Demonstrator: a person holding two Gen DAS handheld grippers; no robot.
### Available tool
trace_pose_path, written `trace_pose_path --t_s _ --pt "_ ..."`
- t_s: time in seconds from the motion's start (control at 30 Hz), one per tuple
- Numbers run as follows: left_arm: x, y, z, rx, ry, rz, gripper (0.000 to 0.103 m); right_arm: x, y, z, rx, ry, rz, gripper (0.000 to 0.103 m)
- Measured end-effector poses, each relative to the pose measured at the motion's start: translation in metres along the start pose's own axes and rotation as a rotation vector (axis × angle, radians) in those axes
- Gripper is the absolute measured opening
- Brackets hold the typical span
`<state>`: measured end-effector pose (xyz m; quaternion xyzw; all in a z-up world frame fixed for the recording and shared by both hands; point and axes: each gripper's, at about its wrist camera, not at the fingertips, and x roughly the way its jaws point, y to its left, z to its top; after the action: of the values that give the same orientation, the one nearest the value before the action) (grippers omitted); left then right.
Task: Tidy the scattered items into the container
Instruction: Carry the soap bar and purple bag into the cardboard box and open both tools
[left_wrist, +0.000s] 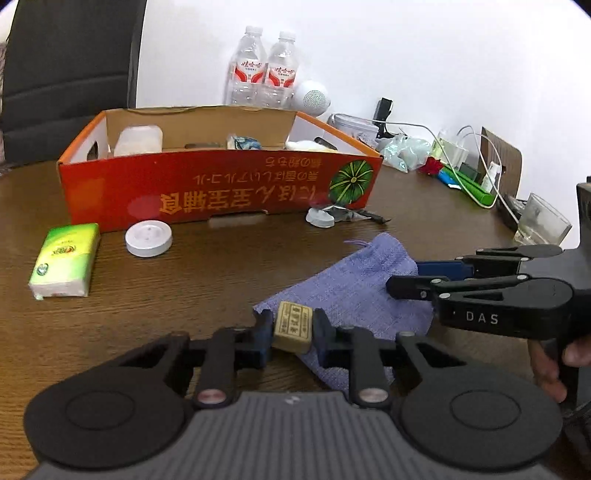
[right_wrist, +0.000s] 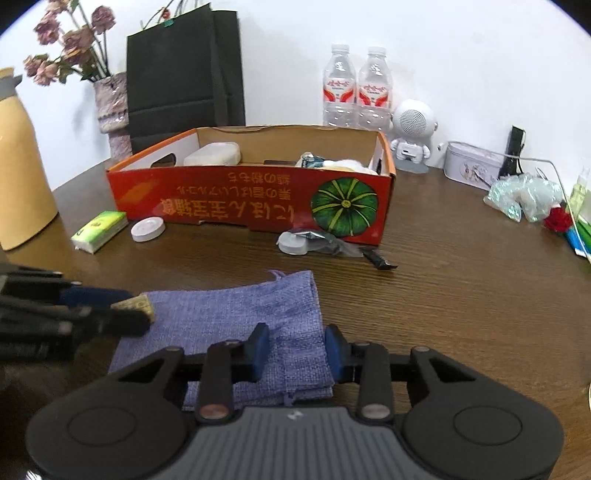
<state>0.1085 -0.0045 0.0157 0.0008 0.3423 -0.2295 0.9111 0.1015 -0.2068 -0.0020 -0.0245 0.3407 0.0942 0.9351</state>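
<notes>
My left gripper (left_wrist: 291, 332) is shut on a small tan block (left_wrist: 293, 326) with printed characters, held just above the near corner of a purple cloth pouch (left_wrist: 354, 280). In the right wrist view the same block (right_wrist: 135, 304) shows at the left gripper's tips over the pouch's left corner. My right gripper (right_wrist: 295, 345) stands down on the pouch (right_wrist: 229, 317), its blue pads apart. The pouch's right strip lies between them, only slightly wrinkled. The red cardboard box (left_wrist: 221, 192) stands behind, with several items inside.
In front of the box lie a green tissue pack (left_wrist: 66, 262), a white round lid (left_wrist: 148, 236) and a grey round item with a dark wrapper (left_wrist: 321, 218). Two water bottles (right_wrist: 356, 88), a white speaker (right_wrist: 412, 125), a tin (right_wrist: 469, 166) and cables line the back and right.
</notes>
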Motion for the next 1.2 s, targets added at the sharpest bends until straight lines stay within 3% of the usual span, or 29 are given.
trace_pose_path --t_s 0.13,0.2,0.23,0.4,0.6,0.7,0.77,0.83,0.93,1.07,1.2 --pt "-0.017 -0.006 -0.002 0.002 -0.071 0.116 0.022 0.0 -0.001 -0.002 0.0 -0.011 0.011 0.031" --pt "-0.033 -0.005 0.001 -0.029 -0.133 0.169 0.022 -0.001 0.002 -0.001 -0.014 -0.006 -0.001 0.024" --pt "-0.04 -0.004 0.004 -0.052 -0.158 0.182 0.022 -0.003 0.005 0.0 -0.023 -0.002 -0.011 0.015" --pt "-0.067 0.013 0.048 -0.119 -0.23 0.167 0.022 -0.033 0.015 0.024 -0.017 -0.09 0.011 0.013" --pt "-0.055 0.044 0.16 -0.164 -0.257 0.11 0.022 -0.064 0.004 0.118 -0.048 -0.299 0.013 0.013" --pt "-0.017 0.054 0.207 -0.172 -0.233 0.15 0.022 -0.055 -0.009 0.18 -0.012 -0.353 0.034 0.013" --pt "0.015 0.061 0.227 -0.18 -0.202 0.167 0.022 -0.035 -0.009 0.213 -0.01 -0.375 -0.02 0.013" --pt "0.051 0.069 0.239 -0.189 -0.152 0.169 0.022 -0.001 -0.012 0.238 0.003 -0.339 -0.037 0.013" --pt "0.109 0.081 0.244 -0.204 -0.079 0.227 0.022 0.07 -0.027 0.256 0.096 -0.195 -0.008 0.013" --pt "0.162 0.093 0.227 -0.197 0.002 0.263 0.022 0.152 -0.031 0.25 0.11 -0.074 -0.044 0.013" --pt "0.198 0.103 0.221 -0.179 0.129 0.276 0.023 0.201 -0.04 0.233 0.09 0.016 -0.158 0.014"
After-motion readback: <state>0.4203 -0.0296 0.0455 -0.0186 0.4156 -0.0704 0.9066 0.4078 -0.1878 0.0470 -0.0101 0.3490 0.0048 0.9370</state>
